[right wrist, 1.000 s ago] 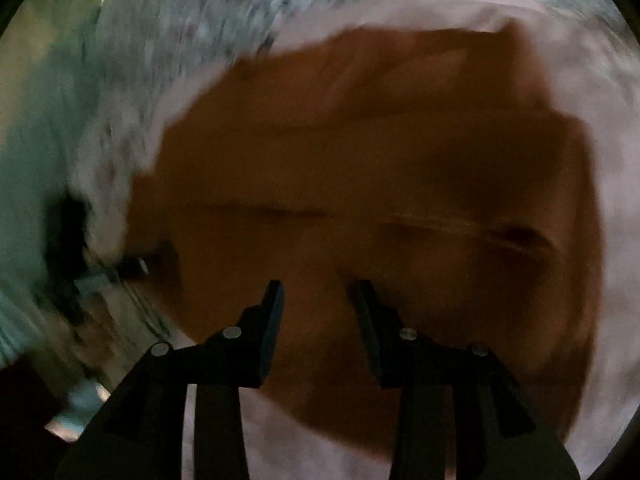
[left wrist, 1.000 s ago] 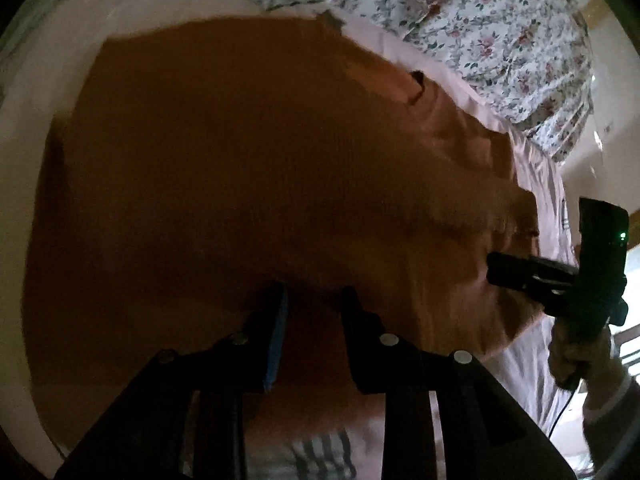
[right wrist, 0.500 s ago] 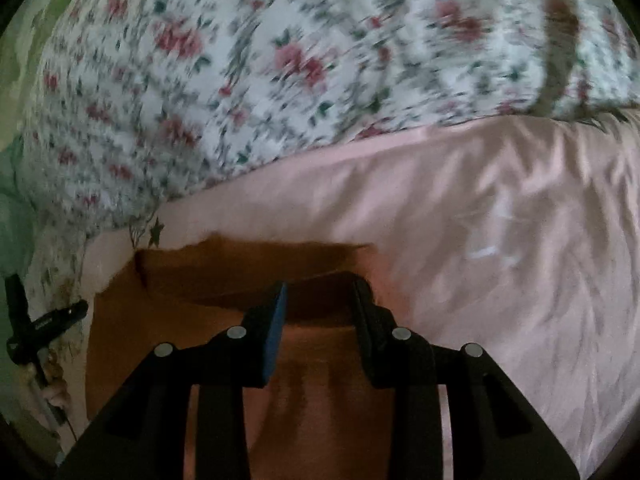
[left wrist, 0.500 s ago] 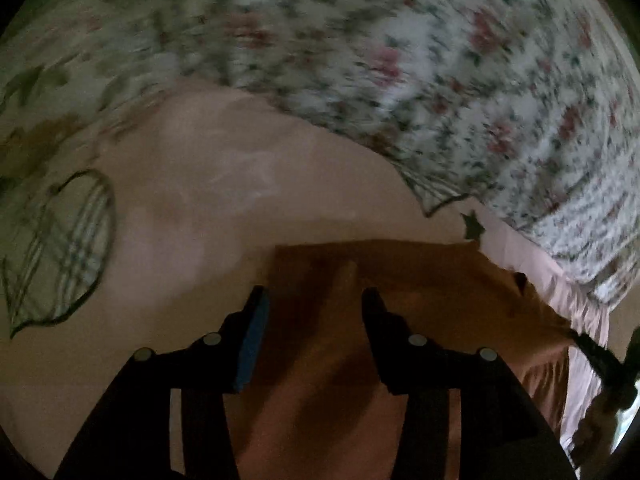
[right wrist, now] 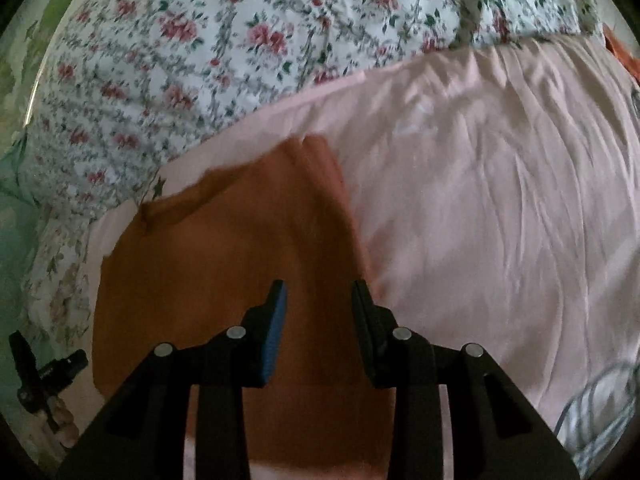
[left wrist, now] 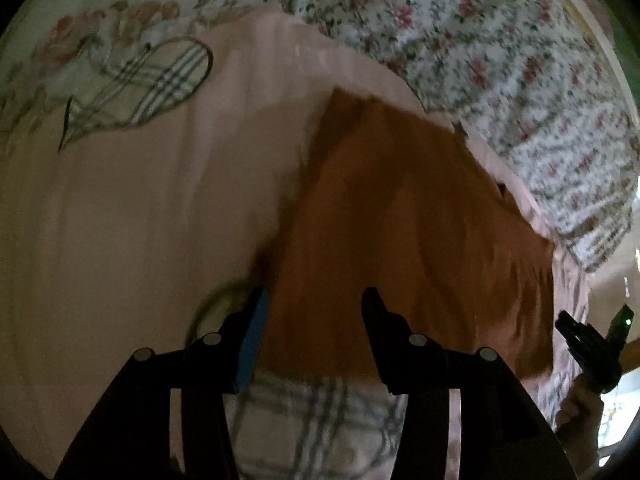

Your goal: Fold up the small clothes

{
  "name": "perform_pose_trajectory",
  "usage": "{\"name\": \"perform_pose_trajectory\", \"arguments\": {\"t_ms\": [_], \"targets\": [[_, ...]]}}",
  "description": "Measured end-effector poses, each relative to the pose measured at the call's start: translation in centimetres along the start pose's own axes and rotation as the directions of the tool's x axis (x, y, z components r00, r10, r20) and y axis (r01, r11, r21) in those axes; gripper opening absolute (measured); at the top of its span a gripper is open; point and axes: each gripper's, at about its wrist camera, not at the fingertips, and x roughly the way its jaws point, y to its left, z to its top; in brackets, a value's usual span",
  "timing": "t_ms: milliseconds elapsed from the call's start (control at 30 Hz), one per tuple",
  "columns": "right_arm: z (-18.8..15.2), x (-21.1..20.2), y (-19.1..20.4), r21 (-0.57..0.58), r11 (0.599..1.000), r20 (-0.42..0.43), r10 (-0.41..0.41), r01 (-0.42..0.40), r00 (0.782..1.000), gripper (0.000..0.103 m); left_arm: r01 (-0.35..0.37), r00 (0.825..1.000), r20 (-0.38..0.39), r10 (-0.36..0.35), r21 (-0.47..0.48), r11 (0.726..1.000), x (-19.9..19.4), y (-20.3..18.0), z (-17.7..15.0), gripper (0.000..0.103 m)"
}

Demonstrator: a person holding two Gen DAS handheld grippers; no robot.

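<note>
An orange-brown small garment (left wrist: 408,240) lies flat and folded on the pink bedsheet (left wrist: 140,220). It also shows in the right wrist view (right wrist: 224,264). My left gripper (left wrist: 314,304) is open and empty, hovering over the garment's near left edge. My right gripper (right wrist: 318,296) is open and empty over the garment's right side. The right gripper shows at the far right of the left wrist view (left wrist: 588,340), and the left gripper at the far left of the right wrist view (right wrist: 44,372).
A floral quilt (right wrist: 240,40) is bunched along the far side of the bed. Plaid heart prints mark the sheet (left wrist: 160,80) at the far left and under my left gripper. An orange item (right wrist: 624,56) peeks in at the far right edge.
Both grippers have pulled back from the garment's far edge and opened wider. One second ago they were low over the spread garment; now it lies folded narrower on the sheet.
</note>
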Motion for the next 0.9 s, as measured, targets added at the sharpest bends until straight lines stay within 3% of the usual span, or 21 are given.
{"name": "perform_pose_trajectory", "arguments": {"t_ms": [200, 333, 467, 900], "targets": [[-4.2, -0.3, 2.1, 0.01, 1.0, -0.053, 0.029, -0.029, 0.998, 0.035, 0.048, 0.997, -0.068, -0.047, 0.015, 0.999, -0.2, -1.0, -4.8, 0.054], [-6.0, -0.1, 3.5, -0.018, 0.999, -0.101, 0.045, -0.047, 0.994, 0.035, 0.086, 0.991, -0.104, -0.089, -0.034, 0.996, 0.6, -0.9, -6.7, 0.054], [-7.0, -0.3, 4.3, -0.043, 0.997, -0.121, 0.061, -0.066, 0.991, 0.042, 0.073, 0.993, -0.093, -0.079, -0.061, 0.995, 1.5, -1.0, -6.9, 0.056], [-7.5, 0.3, 4.6, -0.055, 0.991, -0.19, 0.11, -0.122, 0.976, 0.043, 0.038, 0.999, -0.004, -0.04, -0.259, 0.965, 4.7, 2.0, -2.9, 0.059]]}}
